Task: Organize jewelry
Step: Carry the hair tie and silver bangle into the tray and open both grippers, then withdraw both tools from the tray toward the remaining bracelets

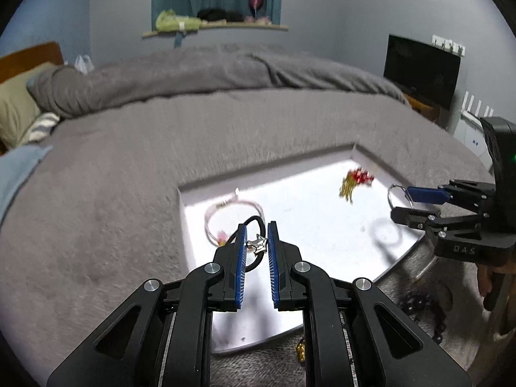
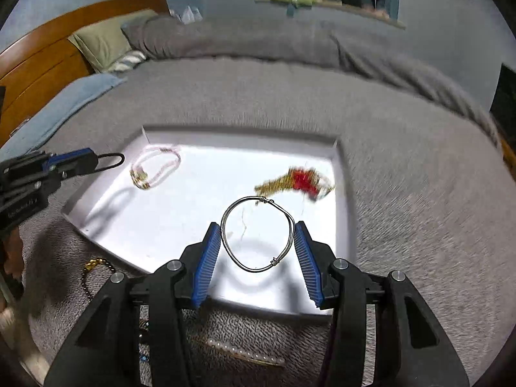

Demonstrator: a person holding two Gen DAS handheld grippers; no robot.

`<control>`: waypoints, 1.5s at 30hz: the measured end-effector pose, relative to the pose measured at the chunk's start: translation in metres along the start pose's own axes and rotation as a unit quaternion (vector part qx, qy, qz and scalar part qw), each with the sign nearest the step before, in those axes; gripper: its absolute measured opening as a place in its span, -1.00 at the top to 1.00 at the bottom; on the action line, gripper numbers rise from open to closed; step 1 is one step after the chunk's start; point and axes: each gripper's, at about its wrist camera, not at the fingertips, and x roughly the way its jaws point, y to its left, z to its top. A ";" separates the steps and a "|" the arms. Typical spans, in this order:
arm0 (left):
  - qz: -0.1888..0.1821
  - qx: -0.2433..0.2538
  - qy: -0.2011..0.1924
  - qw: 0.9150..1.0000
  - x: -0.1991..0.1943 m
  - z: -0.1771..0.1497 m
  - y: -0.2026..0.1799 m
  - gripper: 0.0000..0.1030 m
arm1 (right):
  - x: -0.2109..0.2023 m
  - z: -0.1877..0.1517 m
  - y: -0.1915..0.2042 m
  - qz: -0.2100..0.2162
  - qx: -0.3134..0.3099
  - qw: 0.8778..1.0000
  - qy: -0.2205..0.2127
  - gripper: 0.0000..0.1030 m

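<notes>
A white tray (image 1: pixel 322 232) lies on the grey bed cover; it also shows in the right wrist view (image 2: pixel 180 213). My left gripper (image 1: pixel 257 233) is shut on a black cord hair tie with a silver charm (image 1: pixel 257 244), held over the tray's left part; the tie's loop shows in the right wrist view (image 2: pixel 111 161). My right gripper (image 2: pixel 258 235) is shut on a silver wire bangle (image 2: pixel 258 233), squeezed between the pads above the tray; the bangle also shows in the left wrist view (image 1: pixel 398 195). In the tray lie a pink bracelet (image 2: pixel 154 167) and a red and gold ornament (image 2: pixel 296 180).
On the cover in front of the tray lie a gold and dark bead bracelet (image 2: pixel 93 271), a pearl hair clip (image 2: pixel 245 353) and dark beads (image 1: pixel 419 306). Pillows (image 2: pixel 109 42) and a wooden headboard (image 2: pixel 42 64) are at the far left. A TV (image 1: pixel 422 67) stands at the right.
</notes>
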 end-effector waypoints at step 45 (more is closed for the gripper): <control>0.046 -0.005 -0.063 0.997 -0.043 -0.034 -0.003 -0.85 | -0.080 -0.044 -0.017 -0.042 0.094 0.983 -0.150 -0.90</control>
